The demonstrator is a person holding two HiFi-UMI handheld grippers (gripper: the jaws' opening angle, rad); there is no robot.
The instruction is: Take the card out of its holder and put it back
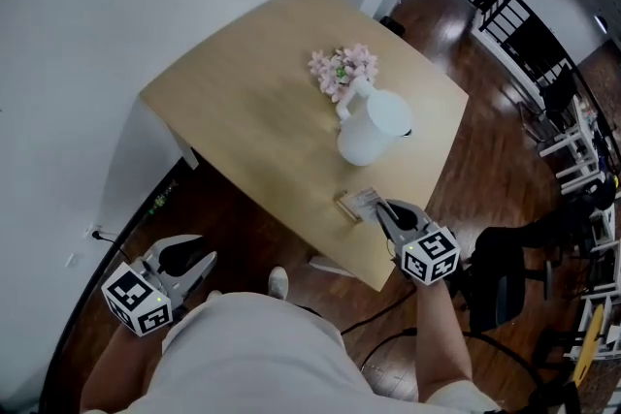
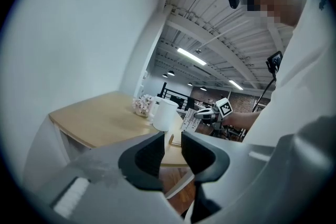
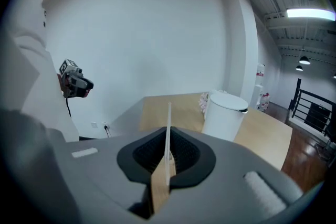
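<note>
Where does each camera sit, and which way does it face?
Head view: on the person's head, facing steeply down at the table; shirt, forearms, left hand-held gripper and right hand-held gripper show.
Left gripper view: beside the table, looking along its open jaws toward the jug; shirt at right.
Right gripper view: at the table edge, looking along jaws shut on the card across the tabletop; shirt at left.
Shared: all show table and jug.

White jug (image 1: 374,129), pink flowers (image 1: 343,69), light wooden table (image 1: 252,102), dark brown floor (image 1: 485,111)
</note>
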